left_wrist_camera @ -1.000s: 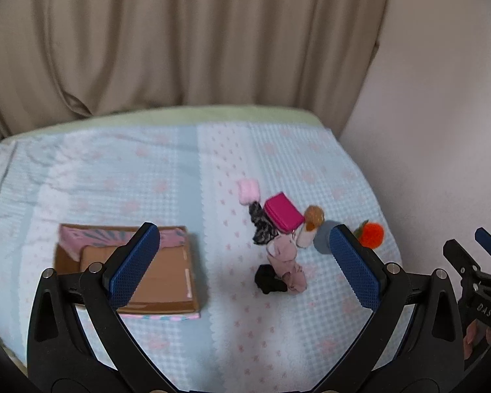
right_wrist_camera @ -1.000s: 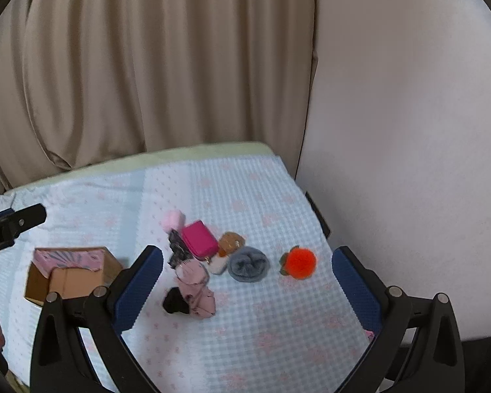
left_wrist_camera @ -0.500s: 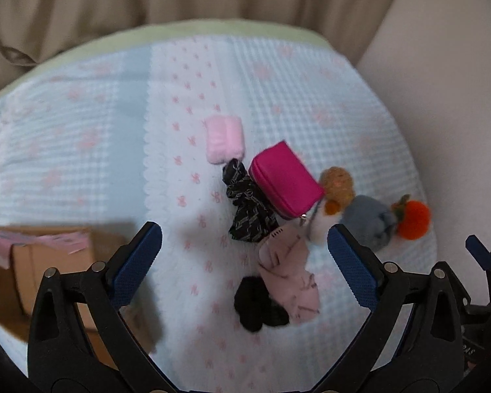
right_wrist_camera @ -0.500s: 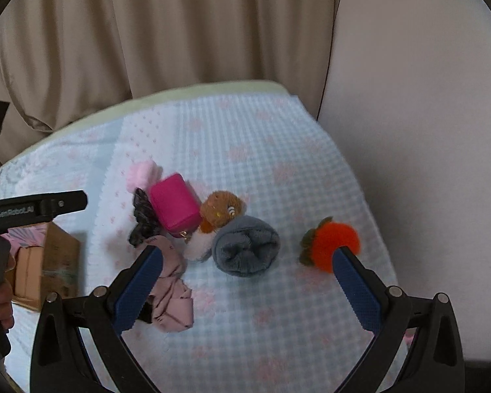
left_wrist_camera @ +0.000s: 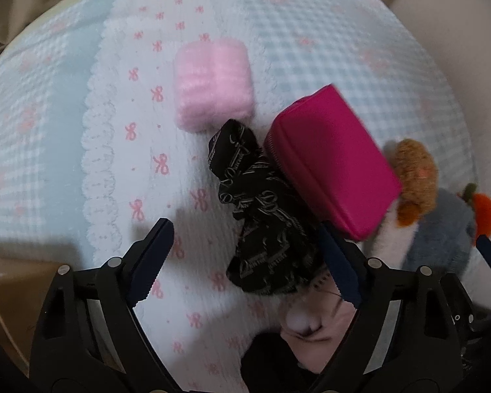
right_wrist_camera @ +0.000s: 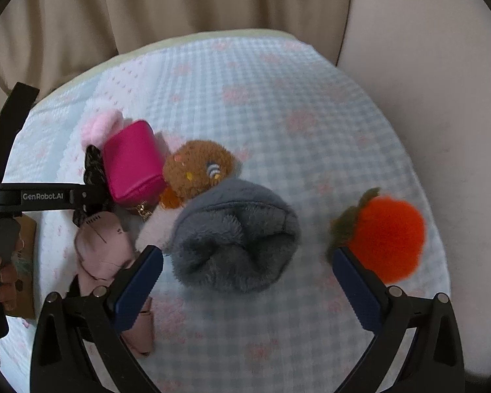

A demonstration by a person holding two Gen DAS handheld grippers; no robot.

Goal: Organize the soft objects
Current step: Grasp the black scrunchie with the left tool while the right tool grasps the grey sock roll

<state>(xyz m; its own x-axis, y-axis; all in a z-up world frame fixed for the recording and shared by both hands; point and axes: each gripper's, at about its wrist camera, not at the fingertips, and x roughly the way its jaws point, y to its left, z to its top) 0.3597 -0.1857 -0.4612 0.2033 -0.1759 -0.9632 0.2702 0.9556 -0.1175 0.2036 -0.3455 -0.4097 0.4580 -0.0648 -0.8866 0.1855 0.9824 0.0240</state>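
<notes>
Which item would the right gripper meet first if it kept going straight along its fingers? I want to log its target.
Probably the grey sock roll, which sits between the open right gripper fingers; depth is uncertain.

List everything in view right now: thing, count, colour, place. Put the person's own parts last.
fluffy block: 1, pale pink, far end of the pile
zip pouch: 1, magenta, right of the black scrunchie
patterned scrunchie: 1, black, between the left tool's fingers
plush toy: 1, brown, behind the grey bundle
fleece bundle: 1, grey, ahead of the right tool
pom-pom fruit: 1, orange, green leaf, far right
cloth item: 1, dusty pink, near end of pile
cardboard box: 1, brown, left edge
bedspread: 1, blue-white check
curtain: 1, beige, behind
left tool: open
right tool: open
hand: 1, on left tool's handle
</notes>
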